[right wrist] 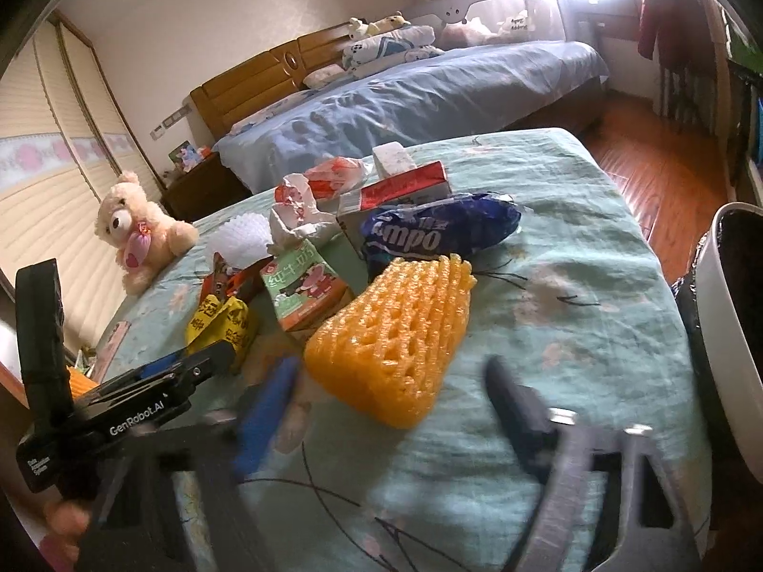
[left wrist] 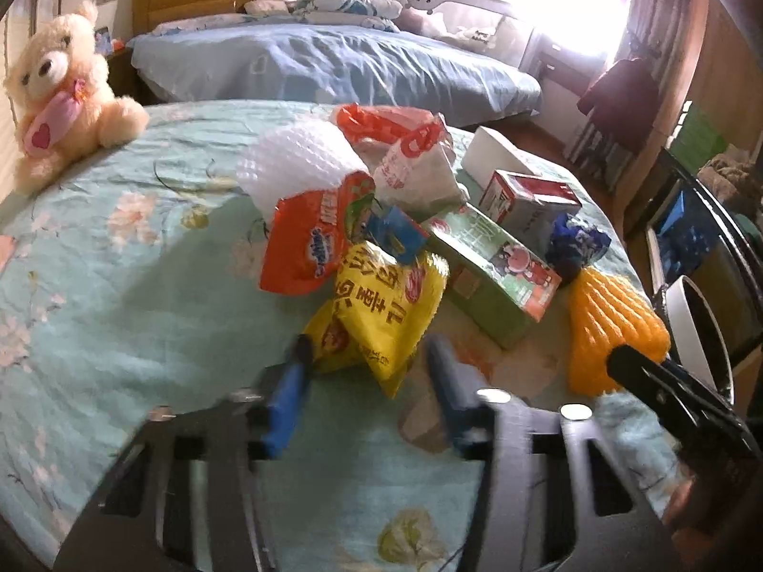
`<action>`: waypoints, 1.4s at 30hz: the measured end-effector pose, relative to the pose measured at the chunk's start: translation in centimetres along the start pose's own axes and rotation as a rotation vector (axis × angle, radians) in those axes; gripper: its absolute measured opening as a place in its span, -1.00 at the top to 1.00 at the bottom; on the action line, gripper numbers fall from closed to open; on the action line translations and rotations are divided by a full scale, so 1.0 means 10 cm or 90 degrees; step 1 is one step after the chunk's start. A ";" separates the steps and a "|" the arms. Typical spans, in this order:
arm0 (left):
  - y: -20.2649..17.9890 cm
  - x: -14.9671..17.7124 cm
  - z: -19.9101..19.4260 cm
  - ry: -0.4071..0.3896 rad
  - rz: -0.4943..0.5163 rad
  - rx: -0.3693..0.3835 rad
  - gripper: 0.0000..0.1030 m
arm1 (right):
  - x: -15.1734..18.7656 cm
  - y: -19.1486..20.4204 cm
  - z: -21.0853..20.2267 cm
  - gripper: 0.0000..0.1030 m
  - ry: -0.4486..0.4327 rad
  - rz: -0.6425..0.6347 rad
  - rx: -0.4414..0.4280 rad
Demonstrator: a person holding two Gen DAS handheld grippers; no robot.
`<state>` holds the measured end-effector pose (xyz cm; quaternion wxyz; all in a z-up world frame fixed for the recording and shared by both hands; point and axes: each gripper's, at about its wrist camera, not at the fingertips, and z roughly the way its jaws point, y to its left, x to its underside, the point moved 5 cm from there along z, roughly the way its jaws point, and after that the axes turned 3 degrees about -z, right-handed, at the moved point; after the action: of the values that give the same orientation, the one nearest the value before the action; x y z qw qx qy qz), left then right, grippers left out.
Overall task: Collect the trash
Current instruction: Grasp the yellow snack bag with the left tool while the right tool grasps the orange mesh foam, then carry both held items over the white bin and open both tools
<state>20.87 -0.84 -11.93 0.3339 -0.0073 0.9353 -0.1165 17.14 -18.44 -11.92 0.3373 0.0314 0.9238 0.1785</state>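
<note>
Collection appears barely begun — the trash lies in one heap on the bed point(left wrist: 95, 248) with the floral green cover, none of it held. Items noted: yellow snack bag point(left wrist: 381, 310), orange snack bag point(left wrist: 310, 238), white foam wrap point(left wrist: 295, 162), crumpled red-and-white plastic bag point(left wrist: 410, 162), green carton point(left wrist: 491, 267), red-and-white carton point(left wrist: 524, 200), white box point(left wrist: 496, 152), dark blue wrapper point(right wrist: 438, 233) and orange foam net point(right wrist: 396, 338). The left hand-held gripper point(left wrist: 369, 357) is spread wide, empty, its fingers on either side of the yellow snack bag's near end but not closed on it. The right hand-held gripper point(right wrist: 391, 381) is likewise wide and empty, just short of the orange foam net. A white bin point(right wrist: 729, 333) stands beside the bed at the right; its contents cannot be made out. Judged remaining — every visible item.
</note>
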 end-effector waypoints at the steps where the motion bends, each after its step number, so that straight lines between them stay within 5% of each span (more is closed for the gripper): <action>1: 0.00 0.01 -0.01 -0.003 -0.001 0.005 0.33 | 0.00 -0.01 0.00 0.09 -0.001 0.003 -0.008; 7: -0.09 0.10 -0.12 -0.003 0.015 0.031 0.61 | 0.03 -0.02 -0.14 0.37 -0.014 -0.011 -0.023; 17: -0.49 0.20 -0.35 0.001 0.060 0.093 0.66 | 0.12 -0.20 -0.54 0.38 -0.037 -0.001 -0.032; 30: -0.59 0.33 -0.38 0.010 0.079 0.104 0.69 | 0.22 -0.41 -0.76 0.38 -0.046 0.019 -0.020; 42: -1.17 0.38 -0.48 0.011 0.147 0.163 0.71 | 0.20 -0.65 -1.08 0.38 -0.074 0.034 0.010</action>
<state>14.16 -11.52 -8.13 0.3351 0.1440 0.9103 -0.1957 9.16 -27.49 -7.73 0.3855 0.0691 0.9027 0.1780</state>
